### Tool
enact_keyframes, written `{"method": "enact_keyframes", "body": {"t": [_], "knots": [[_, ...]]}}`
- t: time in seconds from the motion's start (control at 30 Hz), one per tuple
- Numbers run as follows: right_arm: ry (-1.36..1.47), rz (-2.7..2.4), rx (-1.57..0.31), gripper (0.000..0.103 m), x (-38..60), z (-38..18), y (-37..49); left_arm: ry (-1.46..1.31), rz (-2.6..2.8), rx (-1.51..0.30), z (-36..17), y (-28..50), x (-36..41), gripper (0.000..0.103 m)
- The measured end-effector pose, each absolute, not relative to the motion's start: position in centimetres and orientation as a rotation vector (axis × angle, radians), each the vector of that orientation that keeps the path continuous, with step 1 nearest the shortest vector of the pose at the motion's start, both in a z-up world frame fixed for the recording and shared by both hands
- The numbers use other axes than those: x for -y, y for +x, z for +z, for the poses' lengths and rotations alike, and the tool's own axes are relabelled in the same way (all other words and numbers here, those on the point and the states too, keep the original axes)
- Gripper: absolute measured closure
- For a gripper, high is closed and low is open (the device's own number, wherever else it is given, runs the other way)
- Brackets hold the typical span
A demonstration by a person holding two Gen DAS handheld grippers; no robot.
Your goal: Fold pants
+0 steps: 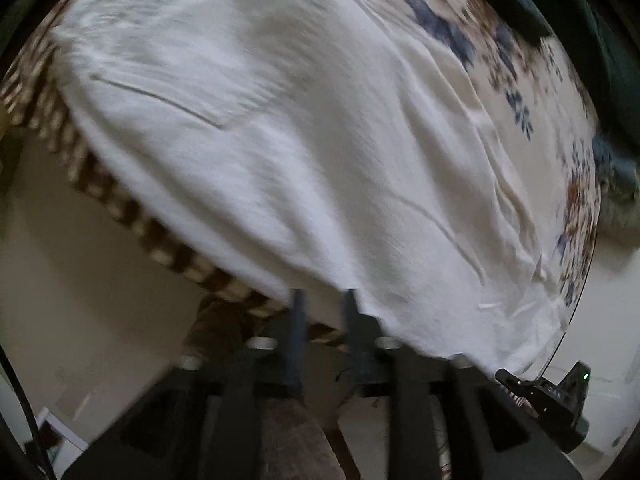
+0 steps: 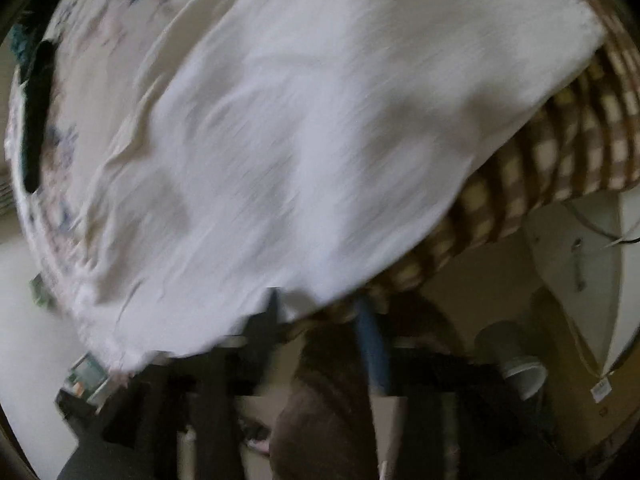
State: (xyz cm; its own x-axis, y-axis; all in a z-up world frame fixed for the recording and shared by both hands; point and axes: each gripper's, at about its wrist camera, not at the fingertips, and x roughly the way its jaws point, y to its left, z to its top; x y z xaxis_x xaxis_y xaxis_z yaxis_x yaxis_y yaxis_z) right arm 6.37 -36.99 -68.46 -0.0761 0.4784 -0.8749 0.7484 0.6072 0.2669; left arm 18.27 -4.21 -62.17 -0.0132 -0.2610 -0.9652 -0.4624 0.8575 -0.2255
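Pants [image 1: 280,140], white, spread flat across floral sheet [image 1: 520,80] in left wrist view, near hem over brown check blanket [image 1: 120,200] at bed edge. Probably laid out so for a clean fold: cloth smooth, only long creases toward the right side, pocket slit showing far left. Left tool [image 1: 325,308] pointing steeply down at near hem, fingers [image 1: 298,312] parted by a narrow gap, tips at the cloth edge but pinching nothing; released, as far as blur allows. Hem just beyond the tips, so likely placed for a fresh pinch or just off one; cannot tell which.

Right wrist view: same pants [image 2: 300,140] filling the middle, sheet [image 2: 80,60] far left, blanket [image 2: 560,140] hanging down bed side on the right. Right tool [image 2: 320,312] at near hem, fingers [image 2: 370,332] set well apart, wider than the left's; left tip against the cloth edge, right tip over blanket, nothing clamped. Released too. Heavy blur here, so contact with hem uncertain. Both tools along the same near edge, presumably to lift it together and carry it far across for the fold.
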Motion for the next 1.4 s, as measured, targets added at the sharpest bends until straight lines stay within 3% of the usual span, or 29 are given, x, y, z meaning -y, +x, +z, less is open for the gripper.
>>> {"method": "enact_keyframes", "body": {"t": [0.07, 0.13, 0.43, 0.5, 0.57, 0.63, 0.7, 0.73, 0.77, 0.83, 0.97, 1.3, 1.4], "knots": [[1.02, -0.28, -1.698, 0.042, 35.1, -66.8, 6.5, -0.616, 0.238, -1.563, -60.1, 16.2, 2.8, 0.047], [1.044, -0.251, -1.693, 0.042, 33.0, -66.0, 6.6, -0.626, 0.289, -1.525, -59.2, 15.7, 0.7, 0.04], [1.183, -0.141, -1.669, 0.044, 19.6, -67.7, 9.0, -0.683, 0.481, -1.435, -60.0, 17.9, -12.6, 0.04], [1.2, -0.188, -1.685, 0.049, 17.4, -68.9, 9.4, -0.718, 0.5, -1.422, -60.9, 19.0, -14.8, 0.04], [1.238, -0.214, -1.685, 0.066, 15.4, -70.1, 9.9, -0.732, 0.506, -1.431, -61.6, 19.7, -16.9, 0.04], [1.206, -0.233, -1.686, 0.073, 13.9, -70.5, 10.3, -0.737, 0.509, -1.441, -62.8, 20.4, -18.1, 0.04], [1.119, -0.255, -1.678, 0.08, 12.5, -70.1, 10.8, -0.751, 0.497, -1.427, -63.6, 20.9, -19.0, 0.051], [1.086, -0.267, -1.675, 0.084, 12.7, -70.1, 10.8, -0.753, 0.491, -1.418, -63.9, 21.3, -19.2, 0.07], [1.061, -0.282, -1.668, 0.087, 12.4, -69.8, 10.9, -0.731, 0.504, -1.418, -64.0, 21.4, -19.3, 0.083], [1.027, -0.301, -1.665, 0.091, 12.0, -69.2, 11.3, -0.723, 0.498, -1.396, -63.8, 21.3, -19.5, 0.089], [0.926, -0.317, -1.664, 0.099, 10.7, -67.6, 11.8, -0.641, 0.46, -1.35, -61.8, 20.9, -18.4, 0.091], [0.845, -0.277, -1.766, 0.099, 9.8, -68.4, 12.6, -0.653, 0.447, -1.451, -62.3, 17.8, -20.7, 0.09], [0.878, -0.23, -1.841, 0.097, 10.6, -69.1, 13.0, -0.665, 0.429, -1.459, -61.4, 18.4, -20.7, 0.085]]}}
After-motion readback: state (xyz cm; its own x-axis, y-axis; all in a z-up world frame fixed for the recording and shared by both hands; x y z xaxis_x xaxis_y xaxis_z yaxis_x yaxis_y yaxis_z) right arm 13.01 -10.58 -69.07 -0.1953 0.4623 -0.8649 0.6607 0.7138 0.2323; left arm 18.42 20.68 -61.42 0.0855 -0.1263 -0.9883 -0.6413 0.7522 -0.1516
